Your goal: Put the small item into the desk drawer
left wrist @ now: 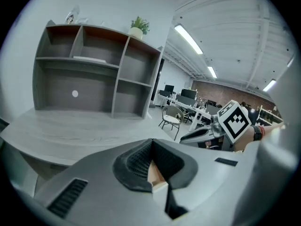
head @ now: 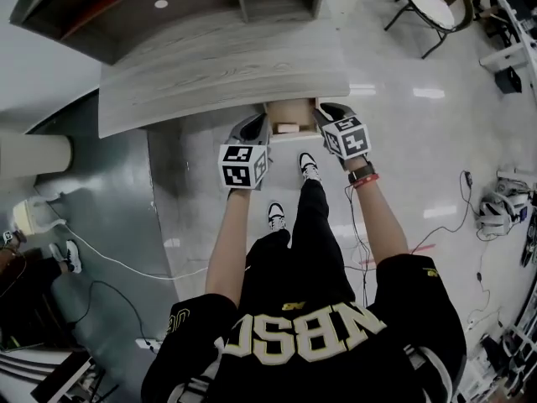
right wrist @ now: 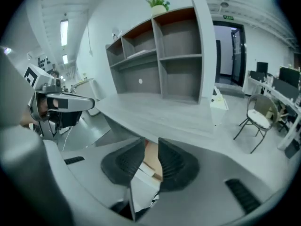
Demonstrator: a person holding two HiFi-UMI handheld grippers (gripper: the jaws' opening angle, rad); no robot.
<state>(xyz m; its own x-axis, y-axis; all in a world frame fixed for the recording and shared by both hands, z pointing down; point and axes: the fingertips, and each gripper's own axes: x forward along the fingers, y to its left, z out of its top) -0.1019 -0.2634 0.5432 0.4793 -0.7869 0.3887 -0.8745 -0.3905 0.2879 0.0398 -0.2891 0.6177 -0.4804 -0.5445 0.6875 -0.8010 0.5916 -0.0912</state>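
An open drawer with a tan inside sticks out from under the front edge of the grey wood desk. A small pale item lies in it near the front. My left gripper hangs at the drawer's left side; in the left gripper view its jaws meet at the tips with nothing between them. My right gripper is at the drawer's right side. Its jaws stand apart, and only the tan drawer inside shows through the gap.
A grey shelf unit with a potted plant on top stands at the back of the desk. A chair is off to the right. Cables run over the floor, and the person's feet are below the drawer.
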